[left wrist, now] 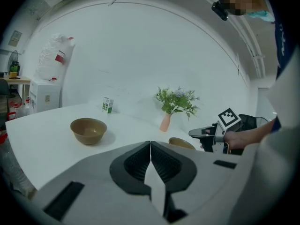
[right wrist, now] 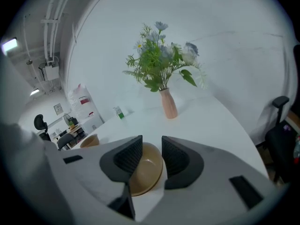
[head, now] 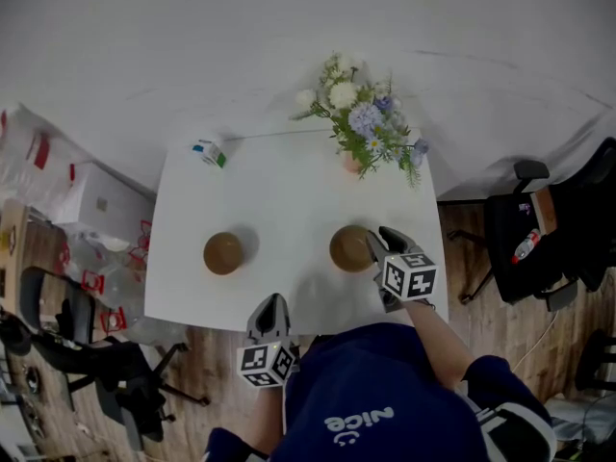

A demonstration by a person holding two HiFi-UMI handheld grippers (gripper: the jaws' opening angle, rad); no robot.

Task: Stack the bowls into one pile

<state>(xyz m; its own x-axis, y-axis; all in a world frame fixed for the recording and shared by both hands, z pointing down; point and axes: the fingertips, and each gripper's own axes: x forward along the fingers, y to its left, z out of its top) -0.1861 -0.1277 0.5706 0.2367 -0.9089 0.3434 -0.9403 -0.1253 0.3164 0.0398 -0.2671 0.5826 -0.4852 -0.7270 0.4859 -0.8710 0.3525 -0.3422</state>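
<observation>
Two brown bowls stand apart on the white table (head: 289, 195): one at the left (head: 222, 253) (left wrist: 88, 130) and one at the right (head: 348, 248) (right wrist: 145, 170). My right gripper (head: 377, 240) (right wrist: 152, 149) is at the right bowl's near right rim. Its jaws stand apart, with that rim in the gap between them and neither pad pressing on it. My left gripper (head: 271, 303) (left wrist: 150, 144) hovers at the table's near edge, shut with nothing in it, well short of the left bowl.
A pink vase of flowers (head: 352, 162) (right wrist: 168, 104) stands at the back right of the table, just beyond the right bowl. A small green-and-white carton (head: 209, 152) sits at the back left. Office chairs and clutter stand on the floor at both sides.
</observation>
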